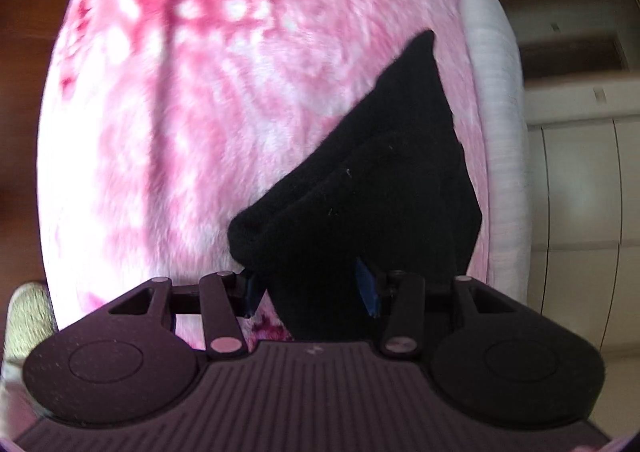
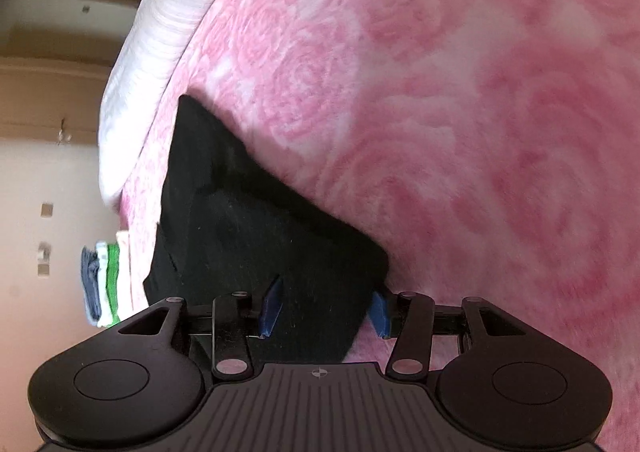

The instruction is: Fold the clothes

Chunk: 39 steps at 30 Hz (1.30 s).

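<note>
Your left gripper point(image 1: 312, 294) part open with the black cloth point(image 1: 376, 188) between its blue pads, grip unclear, your right gripper point(image 2: 324, 310) likewise astride that cloth's other end, cloth on the pink blanket point(image 1: 192, 100), near its white edge point(image 1: 496, 100).

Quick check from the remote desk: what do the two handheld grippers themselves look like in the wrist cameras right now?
Both look the same build. The left gripper and right gripper each have a dark ribbed body, two round dished discs at the sides, black link bars with pale round pivot caps, and blue pads on the fingers. A small crosshair mark sits at the centre of the right body. No cables, hands or sleeves are in view.
</note>
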### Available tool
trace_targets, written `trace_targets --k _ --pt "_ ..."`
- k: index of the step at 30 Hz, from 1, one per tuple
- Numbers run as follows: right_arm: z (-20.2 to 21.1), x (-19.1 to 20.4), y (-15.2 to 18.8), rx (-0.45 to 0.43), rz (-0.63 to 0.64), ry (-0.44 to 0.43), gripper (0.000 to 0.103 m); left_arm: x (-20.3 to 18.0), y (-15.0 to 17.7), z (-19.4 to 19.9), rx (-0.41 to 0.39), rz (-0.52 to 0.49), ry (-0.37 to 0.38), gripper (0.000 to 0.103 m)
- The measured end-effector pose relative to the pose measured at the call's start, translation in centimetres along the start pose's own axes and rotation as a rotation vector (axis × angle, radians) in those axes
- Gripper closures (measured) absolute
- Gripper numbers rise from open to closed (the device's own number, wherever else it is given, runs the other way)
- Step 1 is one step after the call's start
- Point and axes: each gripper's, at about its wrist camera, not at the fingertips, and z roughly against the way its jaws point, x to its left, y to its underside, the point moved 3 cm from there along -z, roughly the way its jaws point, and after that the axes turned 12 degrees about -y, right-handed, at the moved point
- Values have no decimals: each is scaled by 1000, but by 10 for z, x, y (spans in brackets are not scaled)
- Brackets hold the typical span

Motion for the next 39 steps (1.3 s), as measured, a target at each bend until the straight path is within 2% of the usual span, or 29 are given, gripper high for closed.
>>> trace_targets --k 3,5,7,12,16,22,28,32,36,39 --pt "2 -2 0 26 17 -15 58 5 -2 -2 11 -23 20 68" --pt "3 -5 2 25 24 2 69 8 -3 -5 10 -13 16 79" --pt "5 -7 3 21 29 20 84 10 -4 -7 1 -19 4 85" --pt "7 12 6 23 115 76 92 1 0 1 -49 -54 -12 92" --pt "20 28 13 32 176 85 94 1 14 23 -82 -94 -6 94" --pt "47 29 32 76 211 130 95 24 42 52 -60 -90 -24 94" --pt "106 11 70 153 156 206 95 66 89 96 22 -73 -90 94" --pt "147 -4 94 208 59 268 95 83 110 123 79 -40 -138 94" --pt "165 4 97 226 2 260 95 61 103 140 101 -31 -124 95" --pt "161 33 83 243 23 237 95 18 73 145 85 -61 -59 94"
